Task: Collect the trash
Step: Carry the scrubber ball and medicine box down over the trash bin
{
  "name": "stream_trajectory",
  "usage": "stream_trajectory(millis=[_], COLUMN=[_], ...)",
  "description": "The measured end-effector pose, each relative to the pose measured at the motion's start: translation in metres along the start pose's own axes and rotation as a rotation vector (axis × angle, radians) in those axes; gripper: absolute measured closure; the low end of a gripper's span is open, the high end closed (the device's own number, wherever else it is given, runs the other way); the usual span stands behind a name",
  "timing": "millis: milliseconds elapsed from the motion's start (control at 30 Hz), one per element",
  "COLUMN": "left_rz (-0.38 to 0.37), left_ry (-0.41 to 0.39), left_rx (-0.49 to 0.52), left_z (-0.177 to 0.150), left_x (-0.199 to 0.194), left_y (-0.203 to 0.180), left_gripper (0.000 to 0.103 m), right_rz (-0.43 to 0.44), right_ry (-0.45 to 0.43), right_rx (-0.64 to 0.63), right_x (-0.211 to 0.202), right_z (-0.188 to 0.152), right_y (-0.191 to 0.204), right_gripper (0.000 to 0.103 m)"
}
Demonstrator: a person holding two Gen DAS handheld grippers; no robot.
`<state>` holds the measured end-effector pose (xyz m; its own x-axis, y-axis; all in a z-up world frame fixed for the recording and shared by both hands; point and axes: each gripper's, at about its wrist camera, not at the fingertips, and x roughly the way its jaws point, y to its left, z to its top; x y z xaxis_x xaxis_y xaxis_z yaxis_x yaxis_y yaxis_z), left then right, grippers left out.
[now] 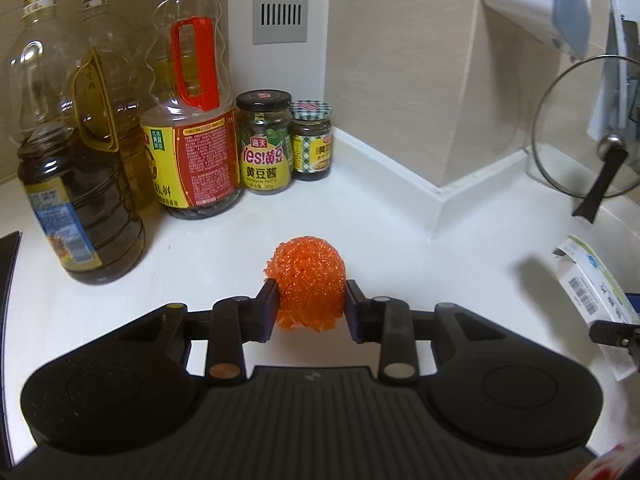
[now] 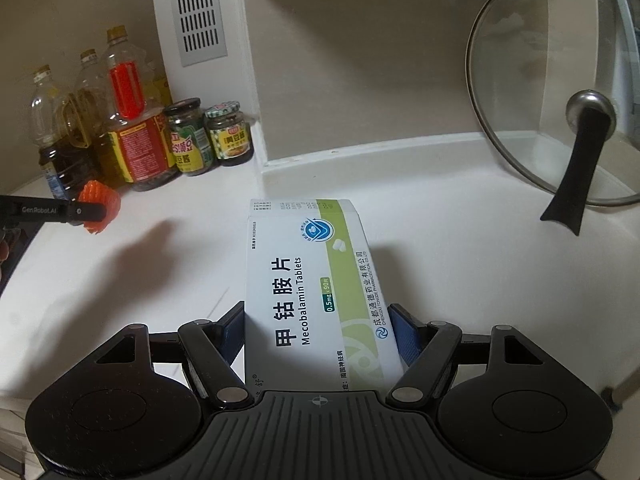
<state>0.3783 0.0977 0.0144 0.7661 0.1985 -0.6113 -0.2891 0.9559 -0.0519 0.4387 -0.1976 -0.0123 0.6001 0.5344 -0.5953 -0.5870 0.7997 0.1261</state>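
Note:
An orange mesh scrubber ball (image 1: 308, 286) is squeezed between the pads of my left gripper (image 1: 311, 308), held above the white countertop (image 1: 224, 248). In the right wrist view the same scrubber ball (image 2: 100, 208) shows at the far left, with the left gripper (image 2: 96, 212) shut on it. My right gripper (image 2: 318, 330) is shut on a white and green medicine box (image 2: 312, 288), which sticks out forward between the blue pads. That medicine box (image 1: 596, 284) also appears at the right edge of the left wrist view.
Several oil and sauce bottles (image 1: 188, 120) and two jars (image 1: 264, 144) stand in the back left corner by the wall. A glass pot lid (image 2: 560, 92) with a black handle leans against the wall at the right. A dark stove edge (image 1: 8, 256) lies at the far left.

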Motion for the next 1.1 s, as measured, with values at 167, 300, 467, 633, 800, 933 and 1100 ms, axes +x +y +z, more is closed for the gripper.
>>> stream_trajectory(millis=[167,300,467,633,800,933,1100], left_rz=[-0.037,-0.063,-0.092,-0.125,-0.158,-0.175,-0.192], left_ry=[-0.001,-0.006,-0.001,0.008,0.021,0.030,0.037], left_rx=[-0.004,-0.015,-0.015,-0.024,-0.040,-0.038,-0.036], left_z=[-0.013,-0.025,-0.042,-0.059,-0.073,-0.081,-0.092], left_x=[-0.024,-0.044,-0.066,-0.085,-0.101,-0.110,-0.121], left_y=[-0.003,-0.004,-0.007,-0.011,-0.015,-0.017,-0.018], left_gripper=[0.072,0.072,0.072,0.072,0.072,0.072,0.072], right_rz=[-0.011,-0.015,-0.014,-0.006,0.006,0.017,0.029], right_ry=[-0.002,-0.003,-0.007,-0.012,-0.020,-0.027,-0.032], right_rx=[0.014,0.019,0.030,0.055,0.065,0.066,0.061], right_x=[-0.018,-0.029,-0.043,-0.057,-0.069,-0.077,-0.085], right_z=[-0.012,-0.020,-0.030,-0.040,-0.048,-0.054,-0.060], right_y=[0.017,0.032,0.050,0.063,0.075,0.086,0.100], right_gripper=[0.030,0.030,0.030,0.030,0.030,0.030,0.030])
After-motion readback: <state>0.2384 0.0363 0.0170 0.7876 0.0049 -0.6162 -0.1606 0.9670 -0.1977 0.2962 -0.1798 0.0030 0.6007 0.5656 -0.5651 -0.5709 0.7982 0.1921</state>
